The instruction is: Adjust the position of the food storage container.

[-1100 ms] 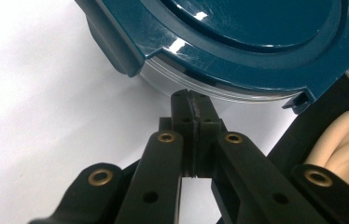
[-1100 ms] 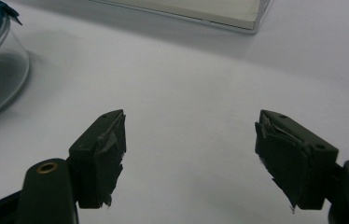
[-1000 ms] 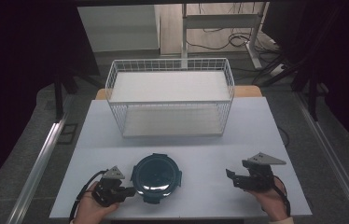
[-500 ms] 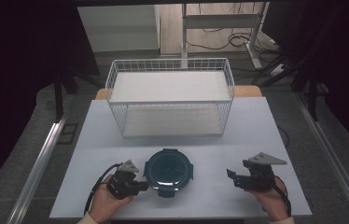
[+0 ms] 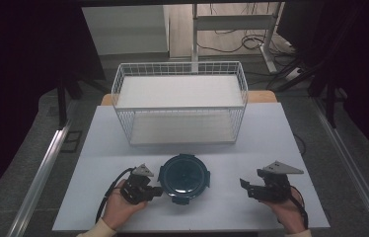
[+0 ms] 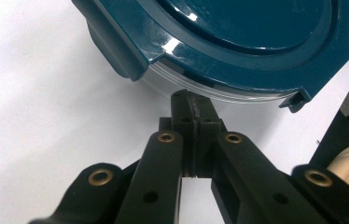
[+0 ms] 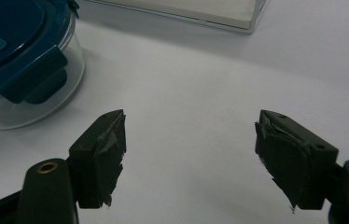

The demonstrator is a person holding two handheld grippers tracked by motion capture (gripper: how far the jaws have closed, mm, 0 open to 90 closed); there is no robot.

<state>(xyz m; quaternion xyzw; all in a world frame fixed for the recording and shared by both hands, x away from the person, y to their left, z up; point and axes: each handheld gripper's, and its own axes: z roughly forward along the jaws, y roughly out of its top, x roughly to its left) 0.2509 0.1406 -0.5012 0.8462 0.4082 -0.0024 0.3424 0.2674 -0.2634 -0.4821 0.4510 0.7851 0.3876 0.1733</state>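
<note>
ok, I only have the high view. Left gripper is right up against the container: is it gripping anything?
Observer: No. The left gripper is shut with nothing between its fingers. The tips appear to touch the clear bowl just under the rim of the lid.
Operator: The bowl is clear? From above it's all teal.
Observer: Only the lid is teal. The wall below it is see-through.
Operator: And the right gripper?
Observer: The right gripper is open and holds nothing, with bare table between its fingers. The latch on the side facing it is folded down.
</note>
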